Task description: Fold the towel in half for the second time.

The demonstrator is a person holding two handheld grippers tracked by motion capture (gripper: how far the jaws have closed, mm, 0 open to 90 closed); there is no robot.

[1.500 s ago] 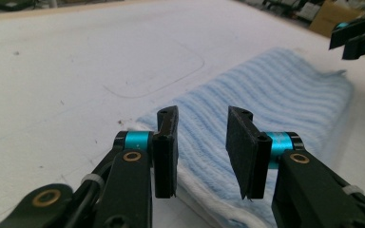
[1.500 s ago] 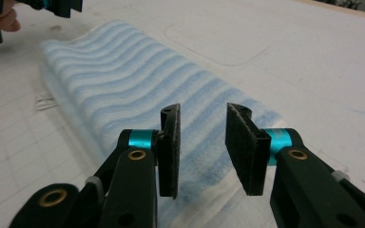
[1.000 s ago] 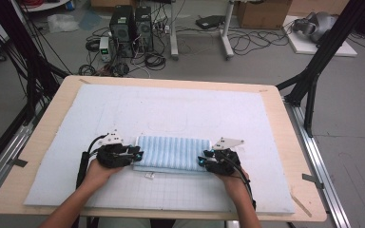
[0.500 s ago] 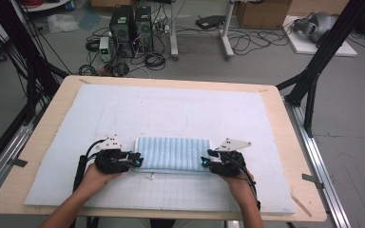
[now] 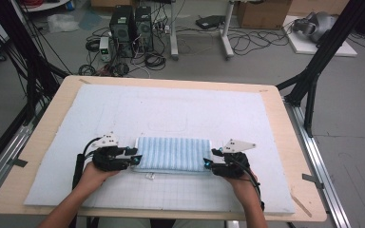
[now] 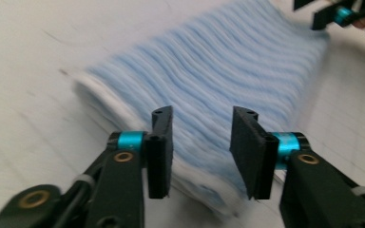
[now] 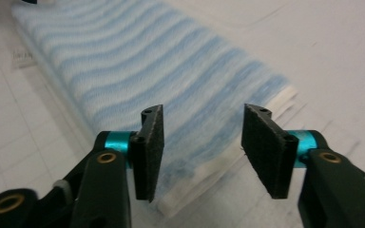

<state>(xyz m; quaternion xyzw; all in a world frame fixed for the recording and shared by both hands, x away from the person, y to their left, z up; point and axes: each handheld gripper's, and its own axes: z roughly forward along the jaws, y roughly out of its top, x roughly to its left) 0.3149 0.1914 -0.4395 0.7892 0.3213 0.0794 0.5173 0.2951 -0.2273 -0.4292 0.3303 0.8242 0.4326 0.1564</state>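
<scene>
Left gripper point(image 5: 134, 159): at the left end of the towel, jaws just been opening, pads apart and off the cloth, the towel's edge below the gap; folded blue-and-white striped towel point(image 5: 172, 154): flat on the white foam mat point(image 5: 190, 109), near its front edge, between both grippers; right gripper point(image 5: 208, 160): at the towel's right end, jaws likewise just been opening, pads clear of the cloth.

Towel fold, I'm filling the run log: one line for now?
towel: folded, flat | left gripper: jaws just opened, off towel | right gripper: same
</scene>
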